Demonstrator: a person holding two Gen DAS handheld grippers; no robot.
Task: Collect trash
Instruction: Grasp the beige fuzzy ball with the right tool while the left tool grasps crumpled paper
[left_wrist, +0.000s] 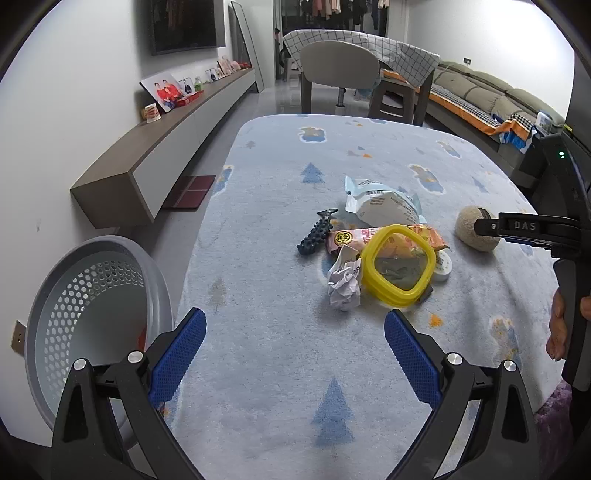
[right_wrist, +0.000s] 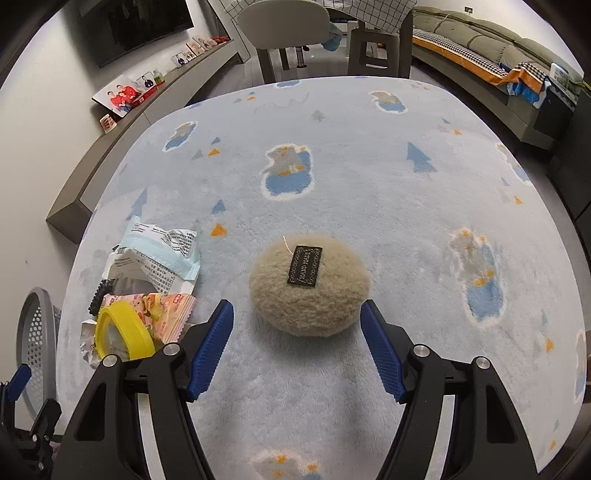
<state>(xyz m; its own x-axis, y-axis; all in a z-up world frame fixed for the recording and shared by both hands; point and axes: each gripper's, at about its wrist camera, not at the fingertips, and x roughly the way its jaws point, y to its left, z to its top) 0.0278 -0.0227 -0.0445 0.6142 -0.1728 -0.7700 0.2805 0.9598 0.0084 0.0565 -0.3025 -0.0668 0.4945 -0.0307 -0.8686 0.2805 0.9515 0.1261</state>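
Trash lies in a heap on the pale blue rug: a crumpled white paper, a yellow plastic ring, an orange snack wrapper and a white-and-blue wrapper. My left gripper hangs open just short of the paper, holding nothing. A beige fuzzy ball with a black label rests to the right of the heap. My right gripper is open, its blue fingertips flanking the ball's near side without pressing it. In the right wrist view, the same wrappers and ring lie at the left.
A grey perforated basket lies tipped at the rug's left edge, also in the right wrist view. A black knobbly toy and a white tape roll sit in the heap. A low wall cabinet, a chair and a sofa ring the rug.
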